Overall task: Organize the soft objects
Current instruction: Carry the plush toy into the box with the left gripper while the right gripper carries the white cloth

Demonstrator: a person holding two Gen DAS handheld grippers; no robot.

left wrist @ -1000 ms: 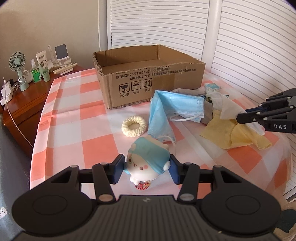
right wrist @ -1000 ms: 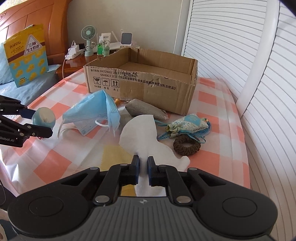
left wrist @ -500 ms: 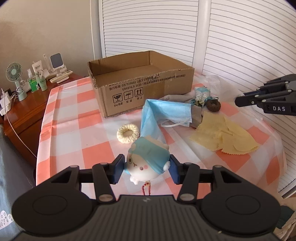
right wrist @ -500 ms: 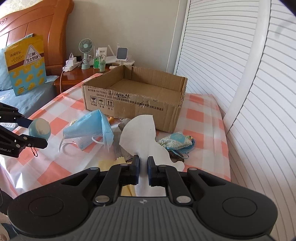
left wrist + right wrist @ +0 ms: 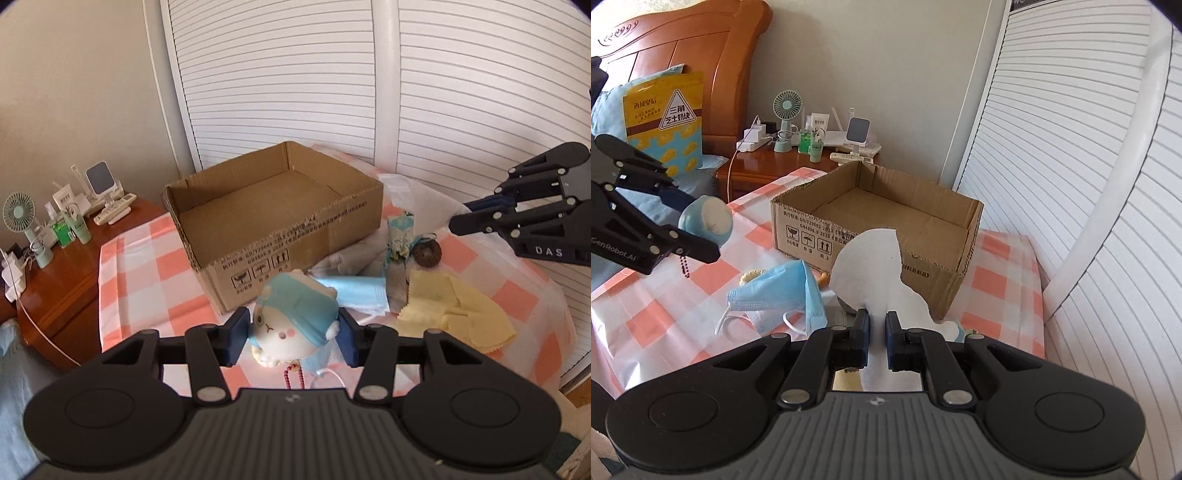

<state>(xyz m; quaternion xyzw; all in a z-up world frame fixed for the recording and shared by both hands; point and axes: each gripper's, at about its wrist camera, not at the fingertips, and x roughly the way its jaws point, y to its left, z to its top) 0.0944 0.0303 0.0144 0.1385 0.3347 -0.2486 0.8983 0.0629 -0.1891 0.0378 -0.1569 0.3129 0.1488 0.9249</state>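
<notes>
The left gripper (image 5: pixel 293 336) is clamped on a small plush toy (image 5: pixel 293 319) with a blue cap and white face, its blue pads pressing both sides and a bead chain (image 5: pixel 293 376) hanging below it. The toy is held in the air in front of the cardboard box (image 5: pixel 273 221), which sits open on the table (image 5: pixel 147 273) with its pink-and-white checked cloth. The right gripper (image 5: pixel 876 334) is closed tight on a white sheet of thin fabric (image 5: pixel 871 266), which stands up from between the 2 pads and hides part of the box's front wall in the right wrist view. On the cloth near the box lie a blue face mask (image 5: pixel 779 291), a cream scrunchie (image 5: pixel 750 276) partly hidden behind it, a yellow cloth (image 5: pixel 454 314), a brown scrunchie (image 5: pixel 426 254) and a patterned blue pouch (image 5: pixel 399 236). A wooden nightstand (image 5: pixel 753 166) beside the table carries a small fan (image 5: pixel 786 110).
</notes>
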